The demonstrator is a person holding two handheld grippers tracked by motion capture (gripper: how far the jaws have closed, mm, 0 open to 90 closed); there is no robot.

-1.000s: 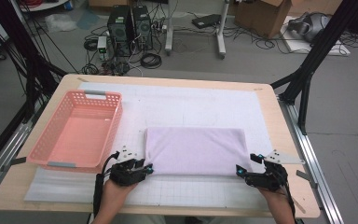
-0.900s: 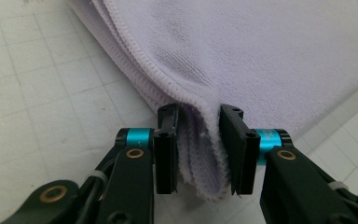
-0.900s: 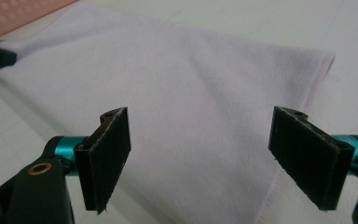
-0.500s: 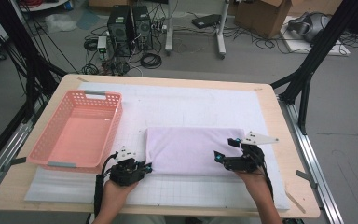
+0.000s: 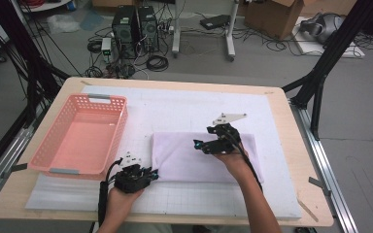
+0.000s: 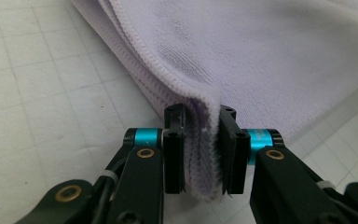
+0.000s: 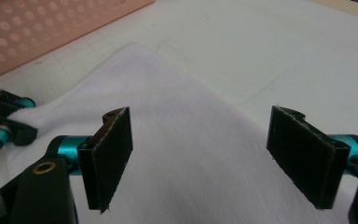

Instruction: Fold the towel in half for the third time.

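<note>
White gridded mat under everything, pink basket off to the left gripper's far left side. Folded lilac towel flat on the mat, straight ahead of the left gripper and directly beneath the right gripper; long axis across the table from one gripper toward the other side, short axis away from the person, folded edges stacked along the near-left corner.

Left gripper clamped on that near-left corner, layered hem pinched between both pads. Right gripper spread wide, nothing between the pads, hovering over the towel's middle, cloth spread below and beyond.

Likely the next fold, or a lift toward the basket. Best done by keeping the left pinch firm on all layers, lowering the right gripper to an edge rather than the flat middle, catching every layer before closing, then moving both together to avoid dragging or unfolding.
</note>
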